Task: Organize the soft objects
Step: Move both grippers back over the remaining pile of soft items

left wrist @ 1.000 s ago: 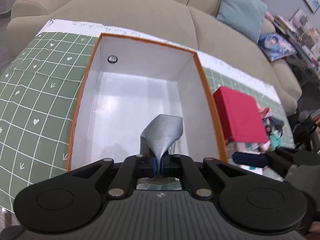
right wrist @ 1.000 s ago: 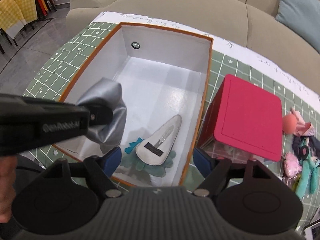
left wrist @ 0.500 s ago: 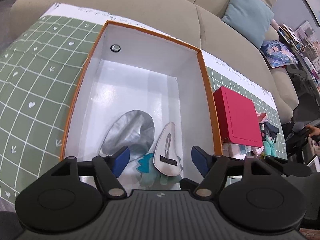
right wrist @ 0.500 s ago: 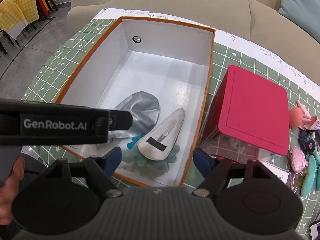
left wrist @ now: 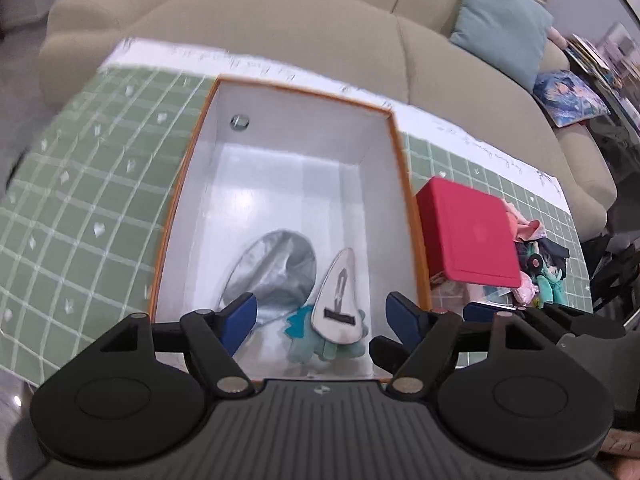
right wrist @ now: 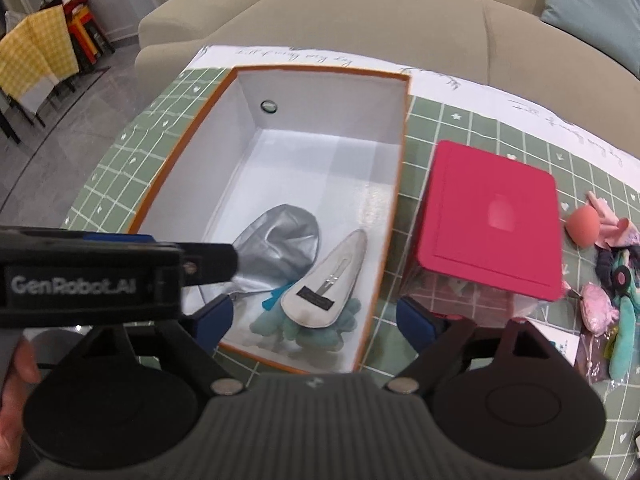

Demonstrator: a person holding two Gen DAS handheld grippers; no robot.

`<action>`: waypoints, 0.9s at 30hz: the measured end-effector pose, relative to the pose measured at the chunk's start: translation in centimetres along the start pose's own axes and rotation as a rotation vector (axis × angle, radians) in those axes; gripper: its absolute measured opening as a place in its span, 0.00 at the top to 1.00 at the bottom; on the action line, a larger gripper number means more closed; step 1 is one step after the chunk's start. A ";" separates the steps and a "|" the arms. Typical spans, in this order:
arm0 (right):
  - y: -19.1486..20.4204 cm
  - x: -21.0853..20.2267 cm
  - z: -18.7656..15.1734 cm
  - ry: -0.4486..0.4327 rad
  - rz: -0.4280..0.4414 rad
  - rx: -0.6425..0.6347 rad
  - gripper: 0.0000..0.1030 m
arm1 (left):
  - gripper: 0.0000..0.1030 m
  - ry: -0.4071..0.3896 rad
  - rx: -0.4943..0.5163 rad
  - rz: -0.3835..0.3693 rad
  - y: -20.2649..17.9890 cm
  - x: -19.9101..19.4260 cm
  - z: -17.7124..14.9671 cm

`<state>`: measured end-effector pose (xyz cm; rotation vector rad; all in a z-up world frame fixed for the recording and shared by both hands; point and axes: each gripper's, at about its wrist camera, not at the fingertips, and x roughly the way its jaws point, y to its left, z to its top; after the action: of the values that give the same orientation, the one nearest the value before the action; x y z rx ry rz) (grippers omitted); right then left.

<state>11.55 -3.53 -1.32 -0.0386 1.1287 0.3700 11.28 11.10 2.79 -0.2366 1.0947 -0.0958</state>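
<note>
An orange-rimmed white box (left wrist: 404,184) (right wrist: 402,152) stands on the green grid mat. Inside it, at the near end, lie a silver soft pouch (left wrist: 276,268) (right wrist: 280,240), a white teardrop-shaped pouch (left wrist: 338,300) (right wrist: 328,280) and a teal plush (left wrist: 316,346) (right wrist: 304,326) under the white one. My left gripper (left wrist: 322,316) is open and empty above the box's near end; its body shows at the left of the right wrist view (right wrist: 92,280). My right gripper (right wrist: 316,320) is open and empty over the box's near right corner. Several small plush dolls (right wrist: 612,276) (left wrist: 540,264) lie at the right.
A red-lidded clear container (left wrist: 468,236) (right wrist: 492,216) stands just right of the box. A beige sofa (left wrist: 320,32) with a light blue cushion (left wrist: 500,20) runs behind the table. A yellow checked cloth (right wrist: 32,56) hangs at the far left.
My left gripper opened and let go of the silver pouch, which now lies in the box beside the white pouch. The left gripper then drew back and up a little.
</note>
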 end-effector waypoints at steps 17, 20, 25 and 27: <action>-10.9 -10.8 -2.7 -0.236 -0.112 0.170 0.14 | 0.15 -0.077 0.118 -0.102 -12.0 -3.2 2.1; -13.8 -12.1 -3.7 -0.260 -0.131 0.209 0.14 | 0.15 -0.076 0.127 -0.117 -14.6 -2.6 2.2; -18.6 -12.3 -5.4 -0.257 -0.139 0.273 0.14 | 0.15 -0.016 0.195 -0.160 -19.3 -0.1 1.3; -21.2 -12.1 -6.2 -0.256 -0.103 0.336 0.14 | 0.15 0.028 0.233 -0.170 -21.0 1.3 0.5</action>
<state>8.10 -28.00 3.39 0.2397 0.9182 0.0861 13.12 -9.50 6.83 -0.1187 1.0795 -0.3774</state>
